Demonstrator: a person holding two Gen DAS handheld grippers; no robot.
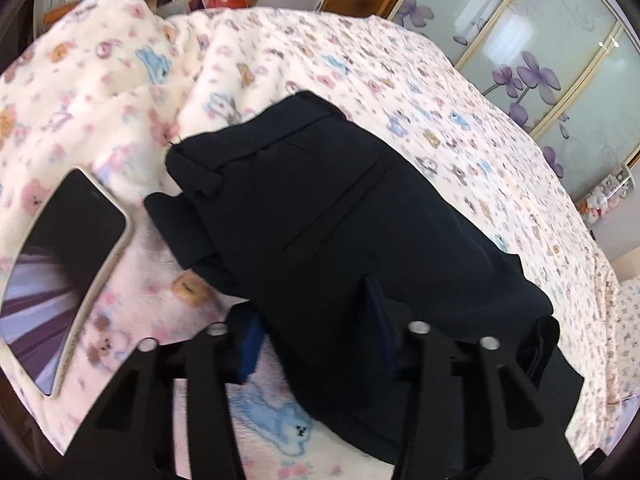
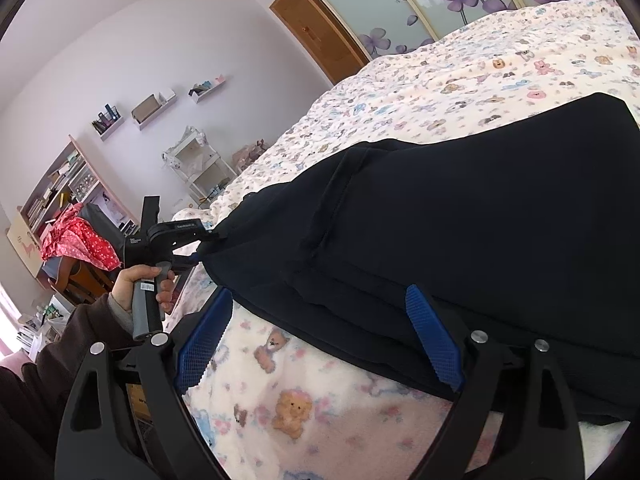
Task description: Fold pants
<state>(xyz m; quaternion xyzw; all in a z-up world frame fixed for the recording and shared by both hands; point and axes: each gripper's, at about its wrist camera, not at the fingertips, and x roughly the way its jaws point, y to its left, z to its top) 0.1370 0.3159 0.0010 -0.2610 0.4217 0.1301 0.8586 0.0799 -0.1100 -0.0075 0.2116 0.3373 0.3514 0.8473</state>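
Blue-padded fingers [image 1: 250, 344] of the left claw [image 1: 310, 304] fill the bottom of the left wrist view. They stand narrow, with a fold of the dark pants [image 1: 320, 200] pinched between them. From there the pants stretch up toward 12 o'clock as a folded bundle on the bed [image 1: 400, 80], which is covered by a pale fleece blanket printed with bears. A phone [image 1: 68, 260] lies screen up on the blanket at 9 o'clock, near the pants but apart from them.

From the right wrist view, the right claw [image 2: 318, 294] stands wide. The near edge of the pants [image 2: 480, 220] lies between its two blue pads [image 2: 434, 340], which do not squeeze it. The bundle fills the frame from the centre out to 3 o'clock. At 9 o'clock a hand [image 2: 136, 284] in a dark sleeve [image 2: 80, 332] holds the left claw [image 2: 198, 246], whose tips grip the far corner of the pants. Sliding wardrobe doors [image 2: 460, 0] with purple flowers stand at 1 o'clock behind the bed.
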